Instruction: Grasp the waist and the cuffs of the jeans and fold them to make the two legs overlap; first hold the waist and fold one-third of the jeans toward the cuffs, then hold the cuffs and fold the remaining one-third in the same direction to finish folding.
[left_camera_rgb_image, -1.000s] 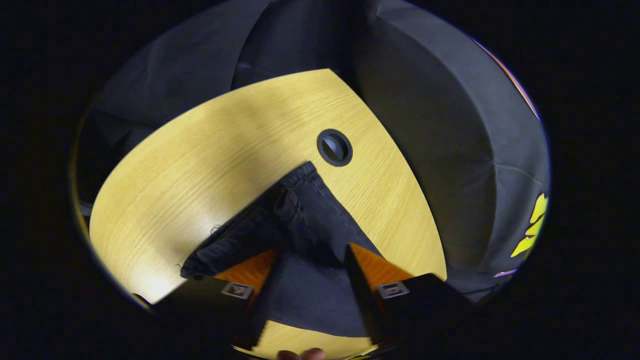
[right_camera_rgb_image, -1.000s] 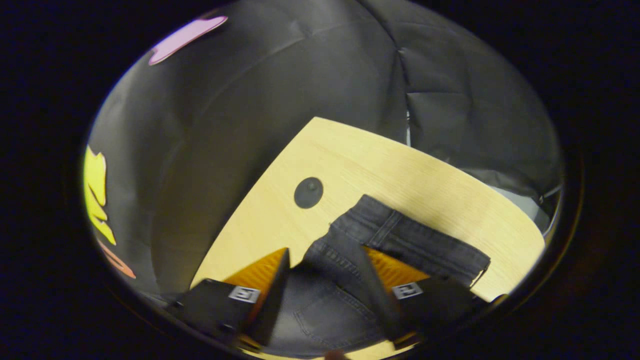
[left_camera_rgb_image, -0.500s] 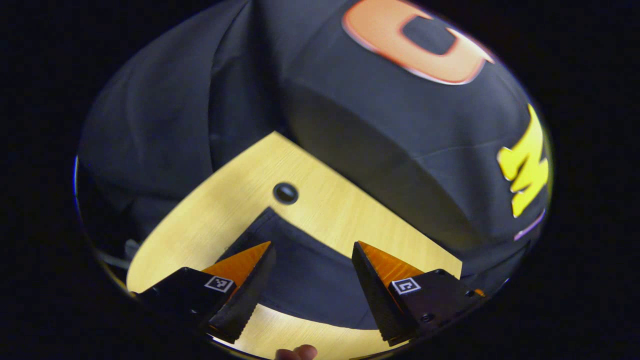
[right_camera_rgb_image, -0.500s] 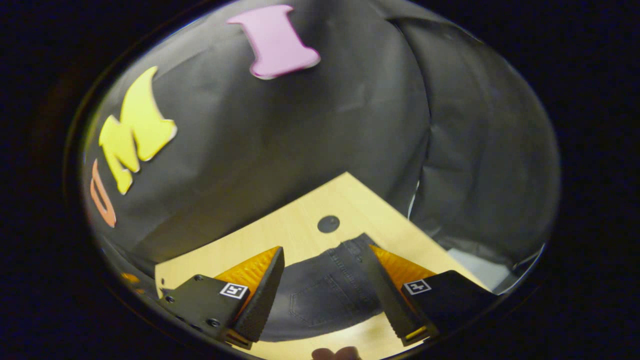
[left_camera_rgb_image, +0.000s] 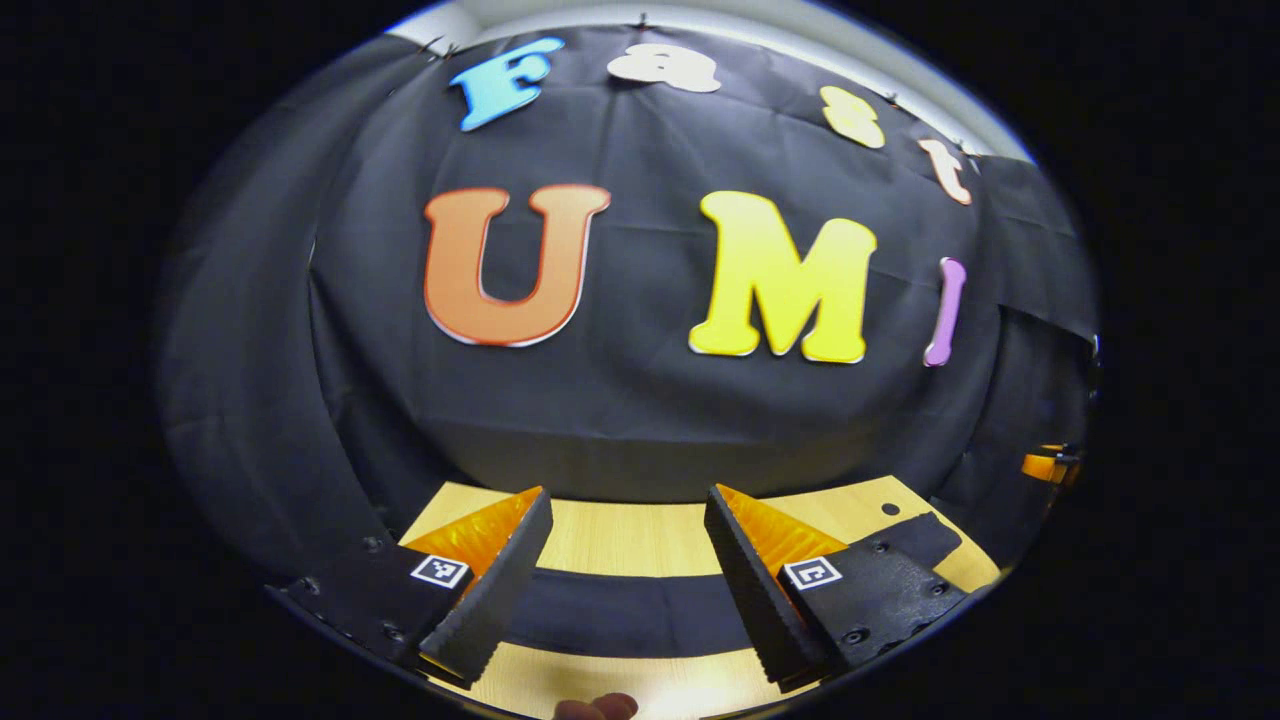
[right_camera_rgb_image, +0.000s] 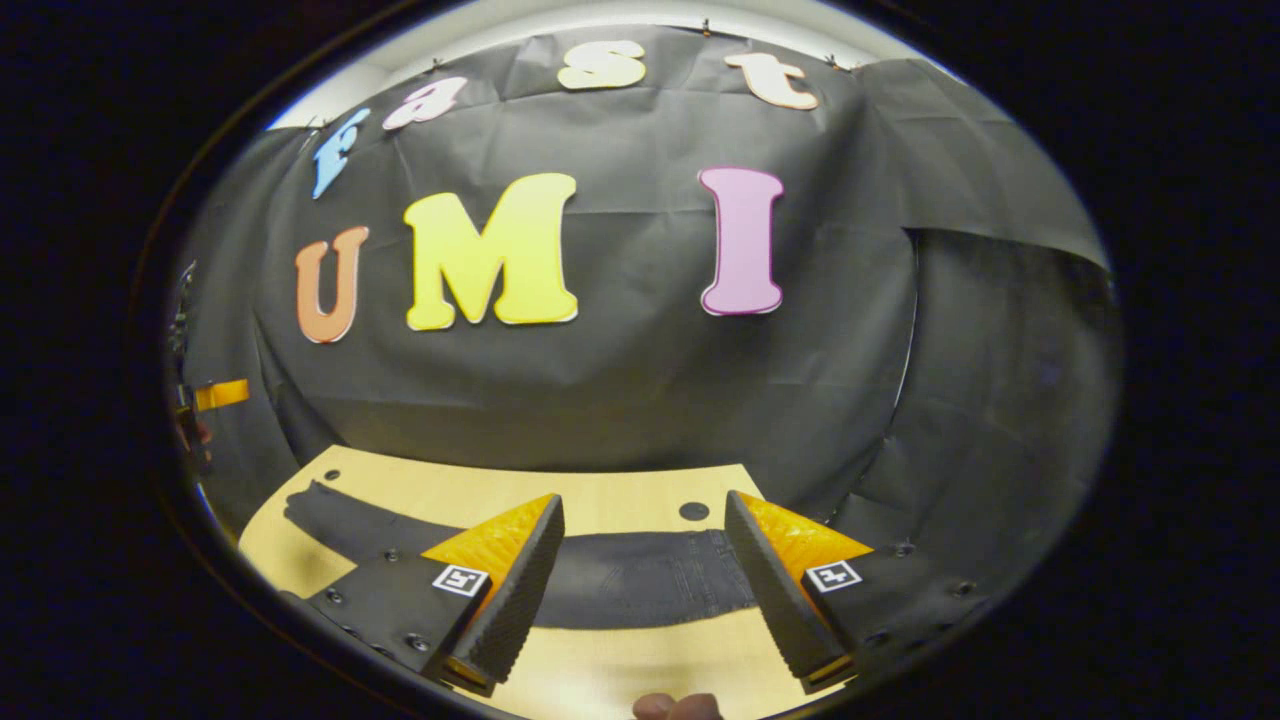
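Jeans (right_camera_rgb_image: 640, 580) partly hidden by claw fingers (right_camera_rgb_image: 515, 590)

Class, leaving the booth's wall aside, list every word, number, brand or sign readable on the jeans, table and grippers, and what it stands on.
None can be read.
left gripper: square marker, a pattern, no text.
right gripper: square tag, likewise a pattern.
jeans: no label or brand legible.
table: no writing.

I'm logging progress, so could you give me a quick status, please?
Left gripper open, right gripper open. Jeans flat on table. Nothing in the way.
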